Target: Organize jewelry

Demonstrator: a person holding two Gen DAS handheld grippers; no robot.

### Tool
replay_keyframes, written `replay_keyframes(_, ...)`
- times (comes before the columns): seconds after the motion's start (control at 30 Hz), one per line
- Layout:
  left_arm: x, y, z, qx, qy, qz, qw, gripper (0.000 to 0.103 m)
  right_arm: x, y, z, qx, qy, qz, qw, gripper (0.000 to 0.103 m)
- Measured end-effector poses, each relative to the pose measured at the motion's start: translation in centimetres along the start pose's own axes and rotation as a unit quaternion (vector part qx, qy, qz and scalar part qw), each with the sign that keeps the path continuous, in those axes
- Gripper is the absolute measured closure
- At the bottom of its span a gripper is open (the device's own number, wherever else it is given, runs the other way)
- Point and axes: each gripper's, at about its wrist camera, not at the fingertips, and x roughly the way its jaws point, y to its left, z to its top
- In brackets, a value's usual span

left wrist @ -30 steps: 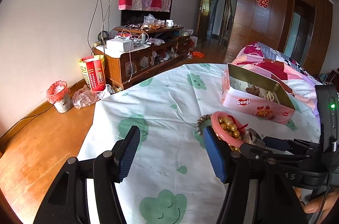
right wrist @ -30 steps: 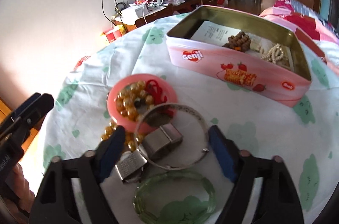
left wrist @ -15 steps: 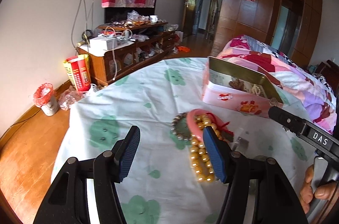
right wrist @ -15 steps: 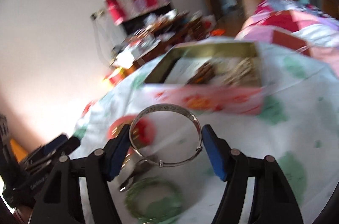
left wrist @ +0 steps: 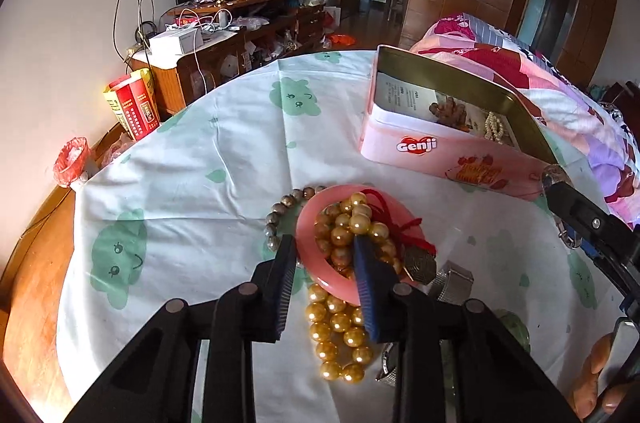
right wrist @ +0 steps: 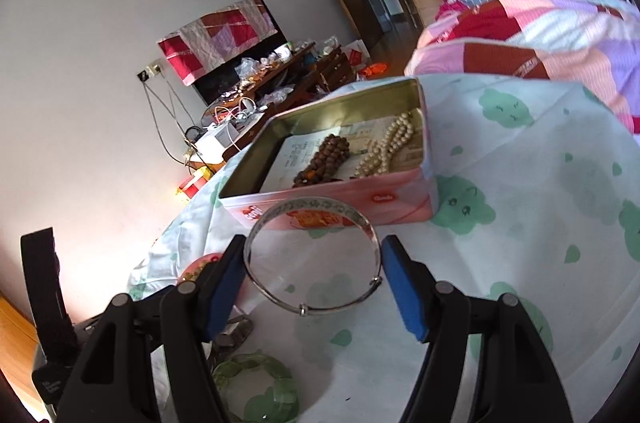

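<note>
Bedroom table under a white cloth point(left wrist: 224, 159) printed with green shapes, jewelry piled at the near edge and a pink tin farther back.

Nearest in the left wrist view, the left gripper point(left wrist: 325, 251) is seen with its jaws closing astride the near rim of the pink bangle point(left wrist: 308, 251), the pads not yet seen pressing on it; a strand of golden beads point(left wrist: 340, 327) is draped through that bangle, with a grey bead bracelet point(left wrist: 280, 211) just beside it; a silver bangle point(right wrist: 312, 255) is clamped across its width between the pads of the right gripper point(right wrist: 314, 255) and is held clear of the cloth; a green bangle point(right wrist: 256, 389) is left lying below it; farther back, the open Genji tin point(left wrist: 432, 147) is seen holding brown beads point(right wrist: 324, 161) and a pearl strand point(right wrist: 388, 147); beyond, a cluttered wooden cabinet point(left wrist: 224, 59) is set against the wall.
</note>
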Motion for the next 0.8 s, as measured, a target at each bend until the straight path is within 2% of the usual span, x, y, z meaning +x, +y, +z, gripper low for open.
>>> replay_keyframes(0.03,-0.1,0.0,0.0,-0.001,-0.004,0.000,1.0000,0.084,0.1,-0.2,0.0,0.006,0.002,0.001,1.000,0.033)
replay_keyframes(0.1,-0.7,0.1,0.0,-0.008,-0.020,-0.018,0.9996,0.091,0.2,-0.5,0.1,0.015,0.005,0.001,1.000,0.033)
replay_keyframes(0.27,-2.8,-0.2,-0.3,0.003,-0.069,-0.038,0.9969,0.093,-0.2,-0.4,0.0,0.016,-0.006,0.001,1.000,0.033)
replay_keyframes(0.37,-4.7,-0.2,-0.5,0.011,-0.107,-0.058,0.9926,0.094,-0.4,-0.5,0.0,0.015,-0.012,0.001,1.000,0.032)
replay_keyframes(0.4,-5.2,-0.2,-0.4,0.014,-0.119,-0.062,0.9909,0.098,-0.3,-0.6,0.0,0.016,-0.011,0.001,1.000,0.032)
replay_keyframes(0.53,-7.3,0.2,0.4,0.010,-0.158,-0.081,0.9840,0.098,-0.4,-0.8,0.1,0.019,-0.014,0.000,1.000,0.032)
replay_keyframes(0.63,-7.3,0.5,0.9,0.013,-0.160,-0.062,0.9850,0.098,-0.6,-0.6,0.1,0.014,-0.017,-0.001,1.000,0.033)
replay_keyframes(0.77,-5.4,1.8,0.8,-0.007,-0.112,-0.053,0.9922,0.097,-0.6,-0.6,0.1,0.016,-0.016,-0.002,1.000,0.033)
replay_keyframes(0.8,-4.8,2.1,0.8,-0.014,-0.097,-0.047,0.9941,0.091,-0.6,-0.7,0.1,0.017,-0.017,-0.001,1.000,0.033)
